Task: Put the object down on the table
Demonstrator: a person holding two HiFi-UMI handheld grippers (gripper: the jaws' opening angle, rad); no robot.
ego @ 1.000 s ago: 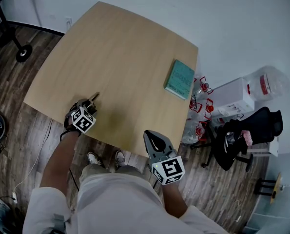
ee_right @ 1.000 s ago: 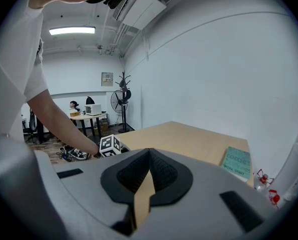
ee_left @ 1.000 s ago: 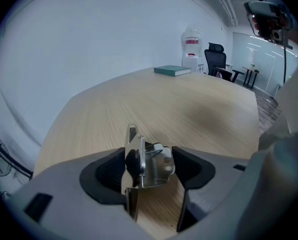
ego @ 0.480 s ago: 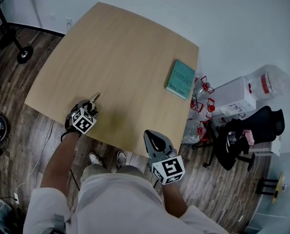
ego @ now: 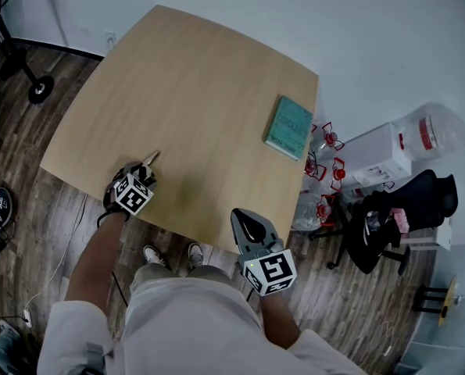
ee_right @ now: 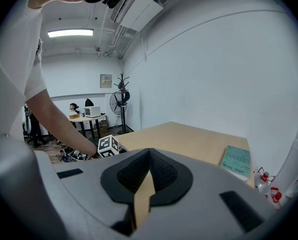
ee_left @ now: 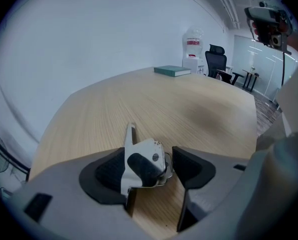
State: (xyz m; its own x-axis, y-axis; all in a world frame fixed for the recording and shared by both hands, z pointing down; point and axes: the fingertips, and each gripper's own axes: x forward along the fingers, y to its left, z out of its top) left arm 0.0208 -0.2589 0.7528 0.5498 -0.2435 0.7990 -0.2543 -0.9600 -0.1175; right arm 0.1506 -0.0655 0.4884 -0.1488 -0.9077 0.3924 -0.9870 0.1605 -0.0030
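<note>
Metal tool (ee_left: 139, 167), lower part hidden, sits clamped in left gripper (ee_left: 152, 159); right gripper (ee_right: 149, 156) closed, empty.

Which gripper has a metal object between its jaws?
The left gripper: a small metal tool sits between its jaws. The right gripper has its jaws together, with nothing between.

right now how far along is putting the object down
Done: the left gripper has the small metal tool low over the table, near its front edge. In hand: the tool sits between its fingers, not released. Left: open and back away. The right gripper is shut and empty.
</note>
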